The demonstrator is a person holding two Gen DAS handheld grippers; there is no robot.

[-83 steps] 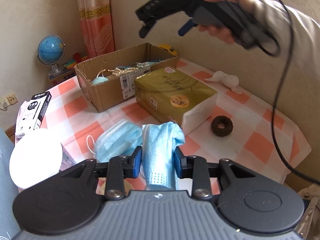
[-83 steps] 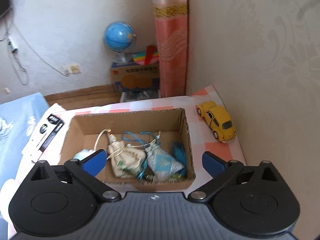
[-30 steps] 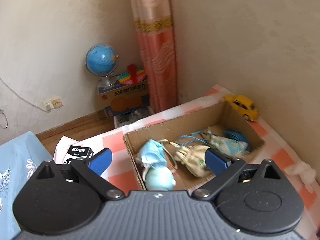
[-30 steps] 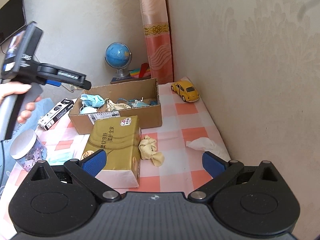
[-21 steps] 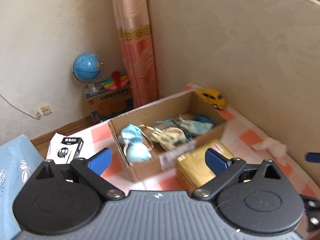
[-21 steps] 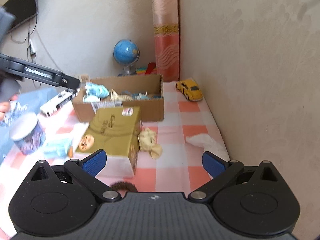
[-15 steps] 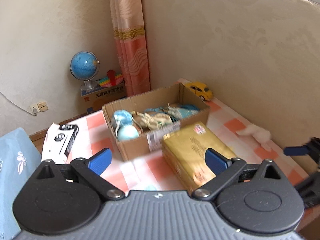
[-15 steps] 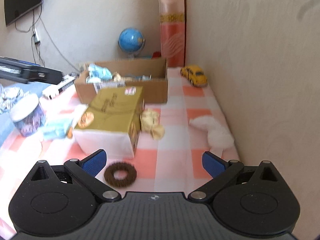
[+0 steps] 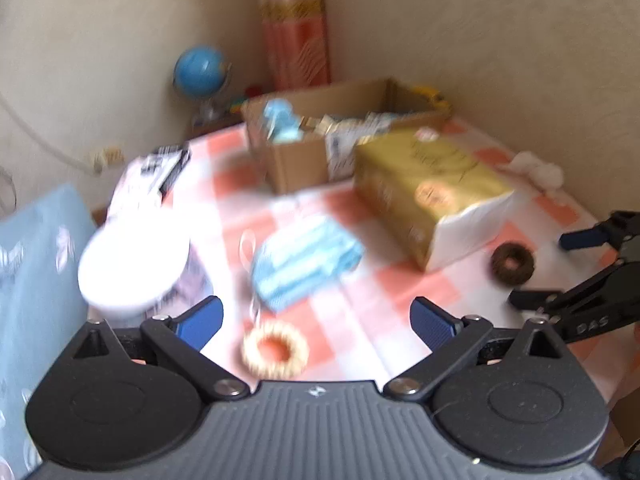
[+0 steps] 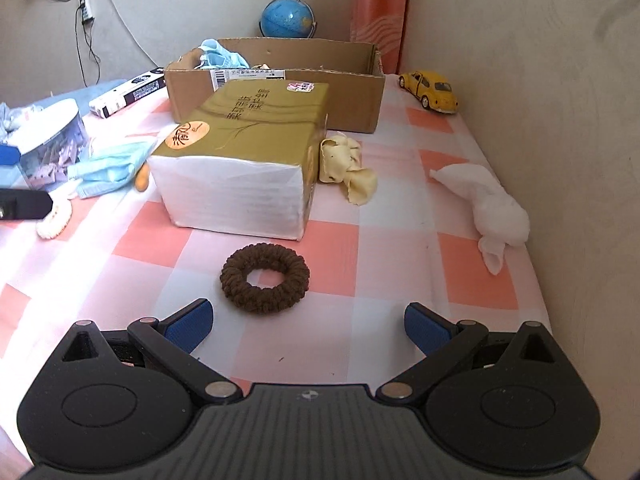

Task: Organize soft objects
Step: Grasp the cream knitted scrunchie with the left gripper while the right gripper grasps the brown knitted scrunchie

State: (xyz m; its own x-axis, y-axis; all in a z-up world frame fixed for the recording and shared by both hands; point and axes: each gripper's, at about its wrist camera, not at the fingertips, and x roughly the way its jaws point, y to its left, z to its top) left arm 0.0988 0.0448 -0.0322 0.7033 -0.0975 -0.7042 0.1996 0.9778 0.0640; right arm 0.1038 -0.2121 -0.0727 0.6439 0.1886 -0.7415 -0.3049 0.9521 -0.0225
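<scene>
My left gripper (image 9: 316,318) is open and empty, low over a cream scrunchie (image 9: 275,349) and a blue face mask (image 9: 304,262) on the checked tablecloth. My right gripper (image 10: 306,326) is open and empty, just short of a brown scrunchie (image 10: 265,277). A yellow cloth (image 10: 348,168) and a white cloth (image 10: 486,204) lie beyond it. The cardboard box (image 10: 276,80) at the back holds a blue mask (image 10: 216,56) and pouches. The left wrist view is blurred; it shows the box (image 9: 296,156), the brown scrunchie (image 9: 513,263) and the right gripper (image 9: 580,264).
A gold tissue pack (image 10: 244,156) lies in front of the box. A white-lidded tub (image 9: 134,264), a black and white carton (image 10: 128,94) and a yellow toy car (image 10: 430,90) stand around it. The wall runs along the right. A globe (image 10: 286,18) stands behind.
My left gripper let the blue mask go into the box, then pulled back and down over the near table. My right gripper came down low towards the brown scrunchie.
</scene>
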